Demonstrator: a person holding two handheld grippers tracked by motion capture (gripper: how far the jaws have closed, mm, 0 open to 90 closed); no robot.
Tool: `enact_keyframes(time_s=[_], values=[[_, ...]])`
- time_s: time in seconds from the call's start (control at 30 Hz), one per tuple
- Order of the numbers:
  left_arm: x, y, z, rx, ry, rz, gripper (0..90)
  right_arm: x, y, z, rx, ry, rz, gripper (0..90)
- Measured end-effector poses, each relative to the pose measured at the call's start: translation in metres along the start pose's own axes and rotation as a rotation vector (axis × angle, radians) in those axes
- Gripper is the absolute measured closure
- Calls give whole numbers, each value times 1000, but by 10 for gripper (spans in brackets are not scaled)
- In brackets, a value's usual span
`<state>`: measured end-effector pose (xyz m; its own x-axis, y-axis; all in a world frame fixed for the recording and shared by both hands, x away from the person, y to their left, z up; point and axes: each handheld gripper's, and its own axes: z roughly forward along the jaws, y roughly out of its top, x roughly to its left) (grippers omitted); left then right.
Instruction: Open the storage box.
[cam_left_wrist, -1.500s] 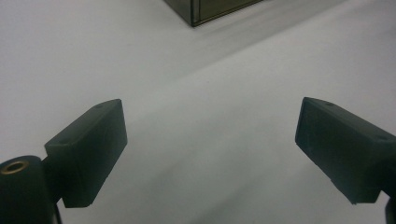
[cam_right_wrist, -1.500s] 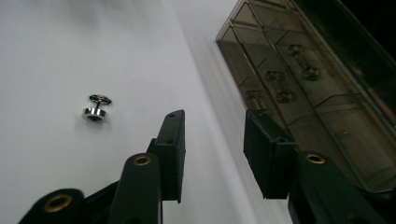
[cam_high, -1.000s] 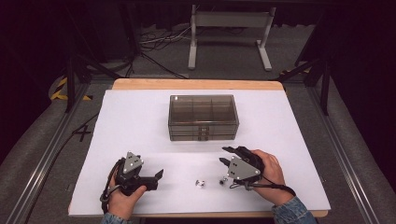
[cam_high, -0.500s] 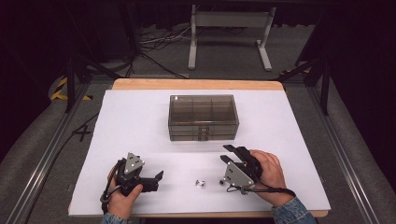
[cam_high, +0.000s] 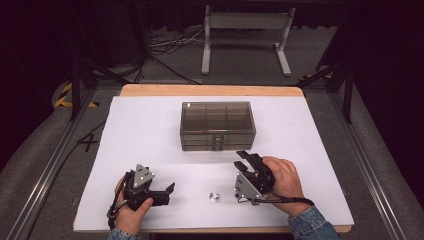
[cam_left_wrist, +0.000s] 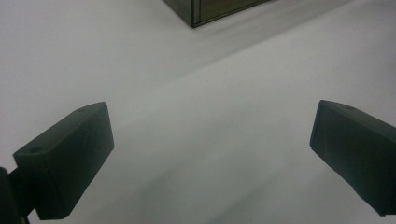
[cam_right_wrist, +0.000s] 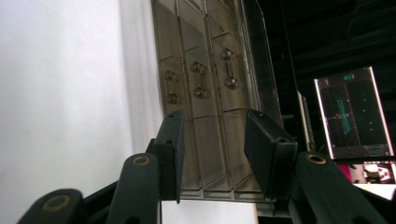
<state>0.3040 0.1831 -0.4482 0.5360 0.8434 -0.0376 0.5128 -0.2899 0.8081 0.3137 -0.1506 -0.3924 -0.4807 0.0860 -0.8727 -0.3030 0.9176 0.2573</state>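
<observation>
White tabletop (cam_high: 150, 130), dark room. We hold left gripper (cam_high: 167, 192) and right gripper (cam_high: 246, 161), both released, empty. Right gripper view adds drawer box (cam_right_wrist: 205, 93) handles, a lit monitor (cam_right_wrist: 352, 112).

Open hand-held gripper (cam_left_wrist: 210, 154) above white table (cam_left_wrist: 140, 56); box corner (cam_left_wrist: 210, 9) beyond.

Your left hand (cam_high: 131, 210) rests low at the near edge, its left gripper (cam_high: 169, 191) lying level, jaws wide apart with nothing between them. Your right hand (cam_high: 282, 177) holds the right gripper (cam_high: 246, 158) rolled onto its side, pointing away from you, jaws partly apart, empty.
</observation>
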Motion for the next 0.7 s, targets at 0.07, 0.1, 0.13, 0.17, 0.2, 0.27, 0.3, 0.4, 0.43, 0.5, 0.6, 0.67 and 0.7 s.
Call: enact_keyframes(time_s=[0.07,0.1,0.13,0.17,0.2,0.27,0.3,0.4,0.43,0.5,0.6,0.67,0.7], values=[[0,-1,0,-3,-1,0,3,-1,1,2,4,-10,-10,592],[0,-1,0,-3,-1,0,3,-1,1,2,4,-10,-10,592],[0,-1,1,-4,-1,1,3,-2,2,4,9,-15,-14,591],[0,-1,0,-4,0,1,3,-3,3,5,9,-18,-17,591],[0,-1,0,-7,0,1,3,-3,3,6,14,-26,-22,592],[0,-1,0,-7,-1,1,3,-4,5,8,21,-37,-33,591],[0,-1,0,-7,-1,1,3,-4,6,9,22,-44,-38,591],[0,-1,0,-7,-2,-1,3,-5,8,12,17,-54,-52,597],[0,-1,0,-7,-2,-1,3,-6,9,13,15,-55,-54,602],[0,-1,1,-9,-2,-2,3,-6,9,14,15,-61,-58,603],[0,-1,1,-6,0,0,3,-6,11,21,34,-76,-76,609],[0,-1,1,-5,-1,0,3,-6,11,22,35,-85,-80,611],[0,-1,1,-4,0,-2,3,-6,12,24,44,-86,-89,614]])
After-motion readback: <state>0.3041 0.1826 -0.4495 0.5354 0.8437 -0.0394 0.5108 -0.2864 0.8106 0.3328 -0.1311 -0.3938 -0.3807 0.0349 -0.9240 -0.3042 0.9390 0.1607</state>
